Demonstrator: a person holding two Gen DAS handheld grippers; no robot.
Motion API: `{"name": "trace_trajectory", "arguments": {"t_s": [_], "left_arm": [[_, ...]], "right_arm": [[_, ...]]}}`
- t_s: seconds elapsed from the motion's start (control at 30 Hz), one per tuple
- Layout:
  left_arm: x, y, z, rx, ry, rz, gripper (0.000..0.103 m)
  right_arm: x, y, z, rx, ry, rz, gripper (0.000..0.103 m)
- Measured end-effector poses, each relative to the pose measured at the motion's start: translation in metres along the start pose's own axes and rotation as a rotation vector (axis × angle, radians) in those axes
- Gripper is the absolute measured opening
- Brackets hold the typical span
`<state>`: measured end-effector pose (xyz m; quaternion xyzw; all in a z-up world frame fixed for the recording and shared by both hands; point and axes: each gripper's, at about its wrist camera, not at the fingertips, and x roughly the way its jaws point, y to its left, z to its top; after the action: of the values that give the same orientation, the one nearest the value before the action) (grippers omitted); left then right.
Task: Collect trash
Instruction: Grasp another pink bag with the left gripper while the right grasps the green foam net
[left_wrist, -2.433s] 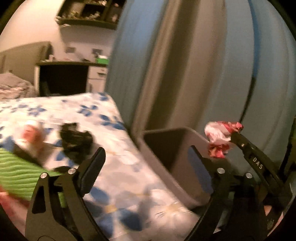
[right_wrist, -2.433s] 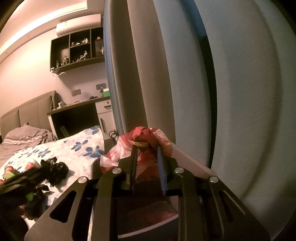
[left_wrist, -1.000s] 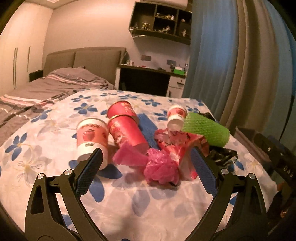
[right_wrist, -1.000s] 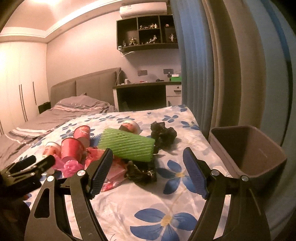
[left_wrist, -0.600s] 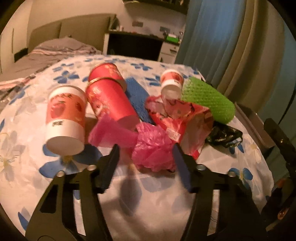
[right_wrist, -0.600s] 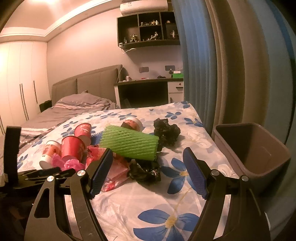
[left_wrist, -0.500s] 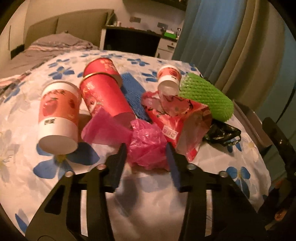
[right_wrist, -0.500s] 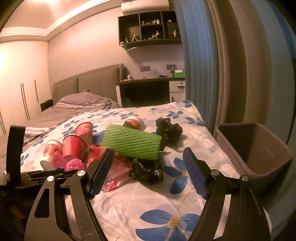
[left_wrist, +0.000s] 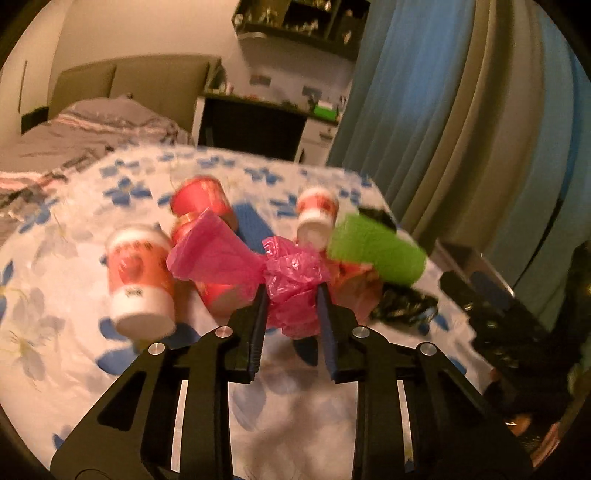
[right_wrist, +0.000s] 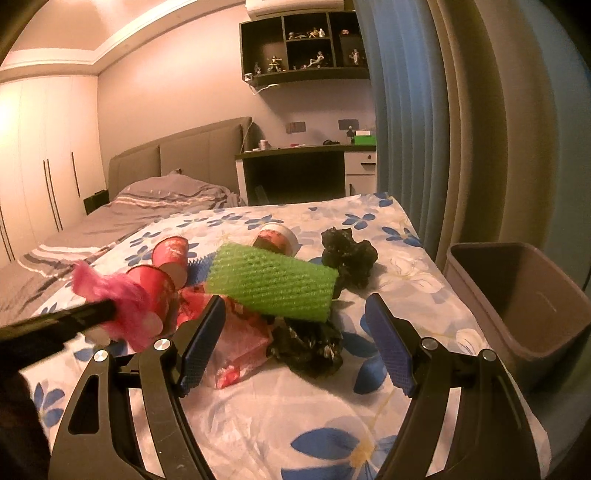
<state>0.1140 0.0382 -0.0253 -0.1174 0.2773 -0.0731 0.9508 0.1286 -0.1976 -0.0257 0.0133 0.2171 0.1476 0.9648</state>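
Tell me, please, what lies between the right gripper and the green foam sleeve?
In the right wrist view, a crumpled black bag lies on the bedspread between the open right gripper and the green foam sleeve, just below the sleeve.

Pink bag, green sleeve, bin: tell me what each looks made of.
Pink bag, pinched in the left hand-held gripper: thin glossy plastic film, crinkled and translucent. Green sleeve: likely soft foam netting, with a matte, ribbed mesh surface. Bin: probably rigid plastic, with smooth, matte grey-brown walls.
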Motion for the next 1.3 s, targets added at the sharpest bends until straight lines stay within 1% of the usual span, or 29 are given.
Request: {"name": "trace_trajectory", "arguments": {"t_s": [0.07, 0.13, 0.27, 0.4, 0.53, 0.57, 0.6, 0.67, 0.7, 0.77, 0.8, 0.87, 0.97, 1.07, 1.17, 1.3], "left_arm": [[-0.007, 0.0, 0.006, 0.008, -0.03, 0.014, 0.026], [-0.008, 0.001, 0.008, 0.014, -0.042, 0.023, 0.026], [-0.007, 0.001, 0.009, 0.012, -0.039, 0.022, 0.026], [-0.001, 0.002, 0.011, 0.01, -0.031, 0.018, 0.026], [0.005, 0.003, 0.011, 0.006, -0.024, 0.015, 0.026], [0.006, 0.003, 0.011, 0.007, -0.021, 0.015, 0.026], [0.008, 0.003, 0.01, 0.006, -0.017, 0.013, 0.026], [0.01, 0.002, 0.01, 0.007, -0.011, 0.011, 0.026], [0.01, 0.002, 0.009, 0.008, -0.01, 0.011, 0.026], [0.011, 0.001, 0.009, 0.009, -0.007, 0.01, 0.026], [0.012, 0.0, 0.009, 0.009, -0.007, 0.01, 0.026], [0.012, 0.0, 0.009, 0.009, -0.006, 0.011, 0.026], [0.012, 0.0, 0.009, 0.01, -0.008, 0.011, 0.026], [0.012, -0.002, 0.01, 0.015, -0.011, 0.01, 0.026], [0.012, -0.004, 0.01, 0.019, -0.016, 0.014, 0.026], [0.009, -0.008, 0.011, 0.027, -0.03, 0.012, 0.026]], "right_arm": [[0.006, -0.003, 0.004, 0.01, 0.002, -0.008, 0.076], [0.016, -0.008, 0.008, 0.026, 0.018, -0.014, 0.076], [0.04, -0.017, 0.012, 0.029, 0.059, -0.018, 0.075], [0.059, -0.025, 0.013, 0.056, 0.117, 0.022, 0.071], [0.07, -0.031, 0.011, 0.086, 0.156, 0.074, 0.062], [0.072, -0.032, 0.01, 0.093, 0.165, 0.097, 0.057], [0.073, -0.032, 0.009, 0.097, 0.172, 0.111, 0.055], [0.073, -0.03, 0.008, 0.101, 0.183, 0.143, 0.041], [0.073, -0.029, 0.007, 0.103, 0.189, 0.157, 0.039], [0.069, -0.028, 0.008, 0.105, 0.184, 0.182, 0.028], [0.066, -0.027, 0.008, 0.105, 0.18, 0.196, 0.026], [0.058, -0.024, 0.009, 0.098, 0.167, 0.22, 0.014], [0.045, -0.018, 0.012, 0.074, 0.137, 0.246, 0.008], [0.03, -0.013, 0.016, 0.053, 0.096, 0.264, 0.007], [0.014, -0.012, 0.022, 0.031, 0.049, 0.256, 0.006], [-0.005, -0.017, 0.031, 0.033, -0.004, 0.235, 0.006]]}}
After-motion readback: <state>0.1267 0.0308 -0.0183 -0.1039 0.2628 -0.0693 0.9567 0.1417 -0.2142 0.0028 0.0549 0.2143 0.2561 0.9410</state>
